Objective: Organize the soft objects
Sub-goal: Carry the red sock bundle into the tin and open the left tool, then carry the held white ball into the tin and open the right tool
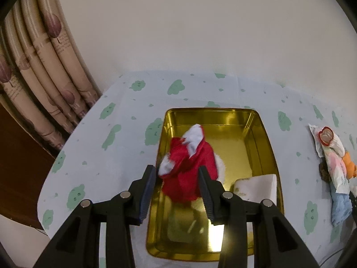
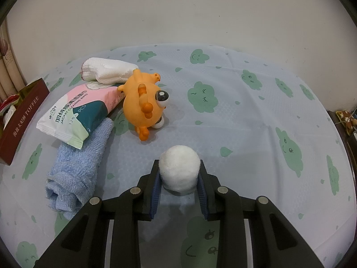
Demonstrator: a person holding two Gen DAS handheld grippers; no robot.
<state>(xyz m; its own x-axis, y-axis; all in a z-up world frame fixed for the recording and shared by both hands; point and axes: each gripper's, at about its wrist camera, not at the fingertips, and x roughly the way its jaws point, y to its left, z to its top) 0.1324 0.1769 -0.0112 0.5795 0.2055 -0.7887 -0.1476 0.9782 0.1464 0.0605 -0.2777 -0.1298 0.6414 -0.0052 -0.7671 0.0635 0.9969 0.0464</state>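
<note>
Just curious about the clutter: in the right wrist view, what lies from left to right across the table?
Dark red toffee box → blue towel → orange toy → white fluffy ball, gripped in the right tongs.

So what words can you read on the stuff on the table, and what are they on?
"TOFFEE": in gold on the dark red box; the Chinese characters beside it are too small to read.
"JACKET CLEANING WIPES": on the wipes pack.
"12" and "PCS": also on the wipes pack; its big Chinese line is unclear.
Small print along the pack's pink edge: too blurred to read.
Nothing readable on the gold tin.
</note>
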